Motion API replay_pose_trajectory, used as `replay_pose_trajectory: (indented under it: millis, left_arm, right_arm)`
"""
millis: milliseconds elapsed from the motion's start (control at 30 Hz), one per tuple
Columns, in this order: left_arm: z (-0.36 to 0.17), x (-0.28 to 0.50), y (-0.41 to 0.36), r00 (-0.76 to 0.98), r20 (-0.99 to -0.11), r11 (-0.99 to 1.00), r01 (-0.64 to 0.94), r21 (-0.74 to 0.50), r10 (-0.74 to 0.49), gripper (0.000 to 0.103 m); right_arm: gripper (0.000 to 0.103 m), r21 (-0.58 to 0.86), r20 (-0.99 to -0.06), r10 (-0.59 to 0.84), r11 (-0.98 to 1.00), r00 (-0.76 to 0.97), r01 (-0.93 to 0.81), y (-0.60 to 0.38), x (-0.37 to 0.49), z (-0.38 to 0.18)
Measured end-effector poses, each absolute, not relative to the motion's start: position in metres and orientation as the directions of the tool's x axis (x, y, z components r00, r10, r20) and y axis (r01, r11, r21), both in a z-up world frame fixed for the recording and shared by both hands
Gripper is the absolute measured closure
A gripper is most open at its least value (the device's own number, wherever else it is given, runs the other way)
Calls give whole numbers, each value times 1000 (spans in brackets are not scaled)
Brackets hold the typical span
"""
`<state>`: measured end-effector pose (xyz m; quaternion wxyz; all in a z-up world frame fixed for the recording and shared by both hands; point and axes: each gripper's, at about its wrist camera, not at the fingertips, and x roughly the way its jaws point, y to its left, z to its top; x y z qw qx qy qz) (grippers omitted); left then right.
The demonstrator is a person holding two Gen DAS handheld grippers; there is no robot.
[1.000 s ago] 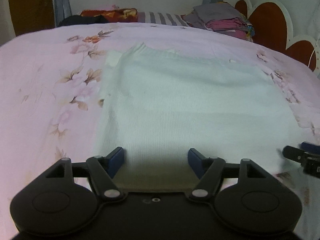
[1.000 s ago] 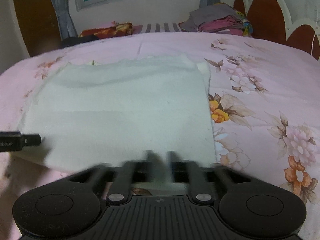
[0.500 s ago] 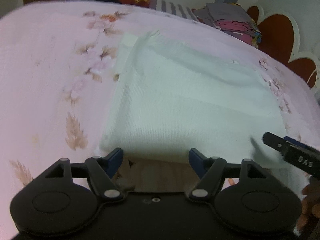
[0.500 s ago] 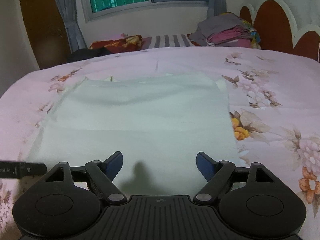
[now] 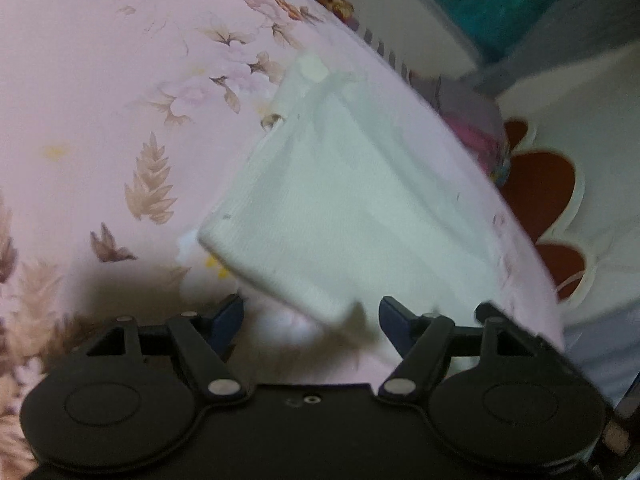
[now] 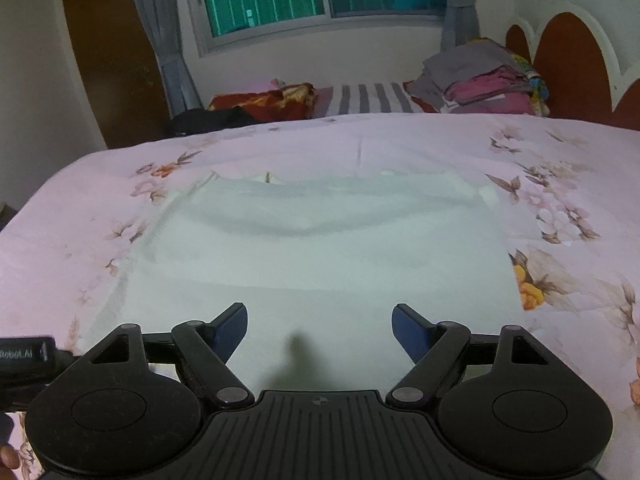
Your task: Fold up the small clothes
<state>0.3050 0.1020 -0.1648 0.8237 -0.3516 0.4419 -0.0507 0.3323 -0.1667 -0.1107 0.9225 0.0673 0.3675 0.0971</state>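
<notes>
A white knit garment (image 6: 320, 248) lies folded flat in a rectangle on the pink floral bedsheet (image 6: 560, 168). It also shows in the left wrist view (image 5: 352, 200), tilted and blurred. My right gripper (image 6: 319, 326) is open and empty, its blue fingertips over the garment's near edge. My left gripper (image 5: 311, 316) is open and empty near the garment's near left corner. The left gripper's body (image 6: 24, 356) shows at the left edge of the right wrist view.
A stack of folded clothes (image 6: 484, 80) sits at the far right by the red scalloped headboard (image 6: 572, 68). A striped cloth (image 6: 368, 98), a red patterned cloth (image 6: 268, 100) and a dark cloth (image 6: 208, 118) lie along the far edge below the window.
My right gripper opened and drew back from the garment's near edge. My left gripper swung left and rolled, so its view tilted; both stay open over the folded garment.
</notes>
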Motion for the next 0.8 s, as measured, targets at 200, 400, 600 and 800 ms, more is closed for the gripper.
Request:
replay_pose_trajectory:
  millis: [200, 400, 600, 800]
  left_arm:
    - [-175, 322, 99, 697, -601, 671, -231, -704, -391, 24]
    - [-188, 338, 106, 747, -546, 607, -245, -756, -379, 61]
    - [-205, 348, 117, 742, -542, 556, -277, -784, -394, 94]
    - [-198, 349, 114, 743, -554, 594, -267, -759, -375, 96]
  right_arm:
    - [35, 185, -675, 230, 973, 701, -142, -156, 352, -120]
    - [48, 181, -684, 226, 974, 694, -139, -145, 386, -131]
    - [76, 121, -729, 190, 981, 658, -149, -128, 409, -154]
    - [76, 92, -727, 181, 982, 663, -167, -126, 406, -160]
